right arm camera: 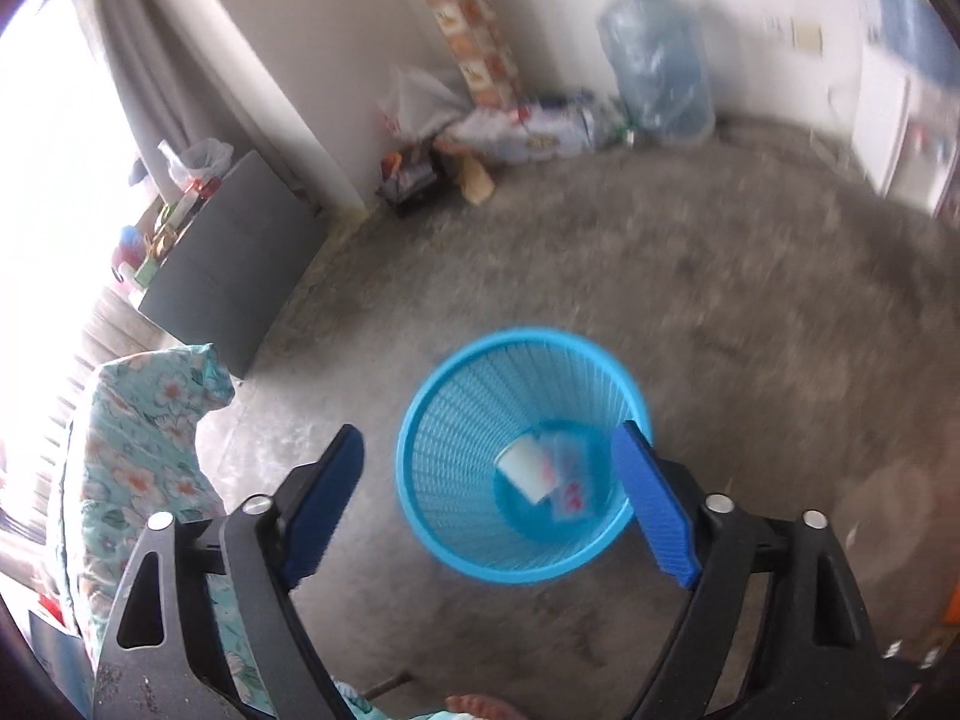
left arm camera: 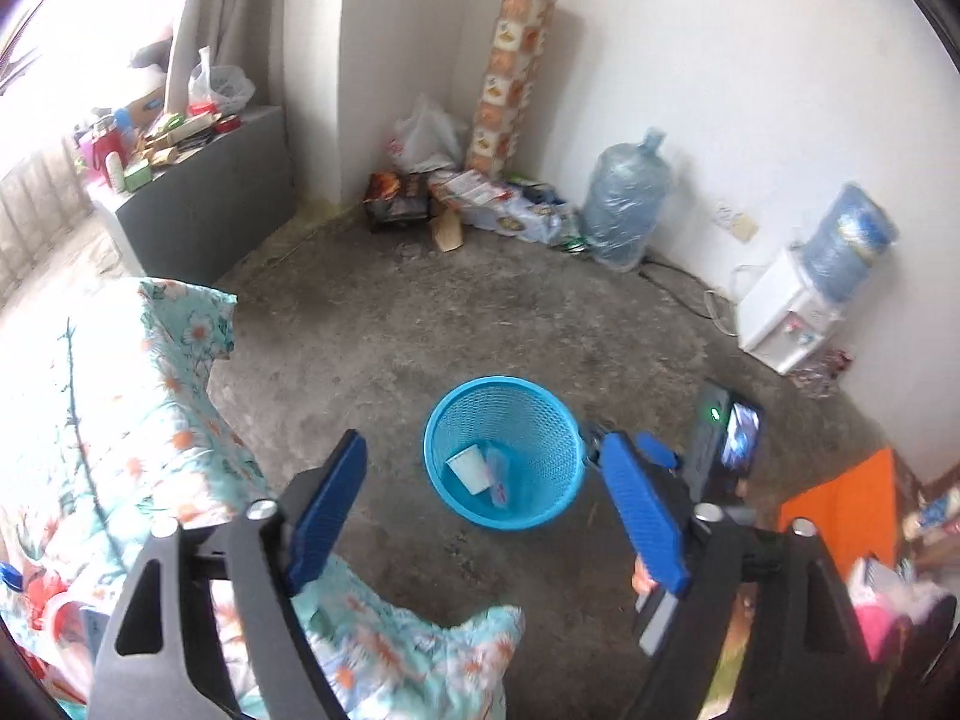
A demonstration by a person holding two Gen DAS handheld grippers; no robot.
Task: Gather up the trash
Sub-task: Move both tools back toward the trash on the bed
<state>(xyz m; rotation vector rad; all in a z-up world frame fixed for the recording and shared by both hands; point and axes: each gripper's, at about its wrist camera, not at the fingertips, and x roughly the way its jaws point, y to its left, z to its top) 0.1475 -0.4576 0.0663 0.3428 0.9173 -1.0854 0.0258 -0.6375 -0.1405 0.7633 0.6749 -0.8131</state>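
Observation:
A blue mesh trash basket (left arm camera: 558,420) stands on the concrete floor; it also shows in the right wrist view (right arm camera: 456,396). Inside lie a white paper cup (left arm camera: 471,467) (right arm camera: 529,468) and a clear plastic wrapper (left arm camera: 499,477) (right arm camera: 570,474). My left gripper (left arm camera: 486,474) is open and empty, held above and in front of the basket. My right gripper (right arm camera: 489,459) is open and empty, directly over the basket. The right gripper's blue finger (left arm camera: 645,516) shows at the basket's right side in the left wrist view.
A floral bedspread (left arm camera: 108,420) lies at the left. A dark cabinet (left arm camera: 204,204) with clutter stands by the window. Bags and boxes (left arm camera: 456,192) fill the far corner beside a water jug (left arm camera: 624,198). A water dispenser (left arm camera: 792,312) stands at the right wall.

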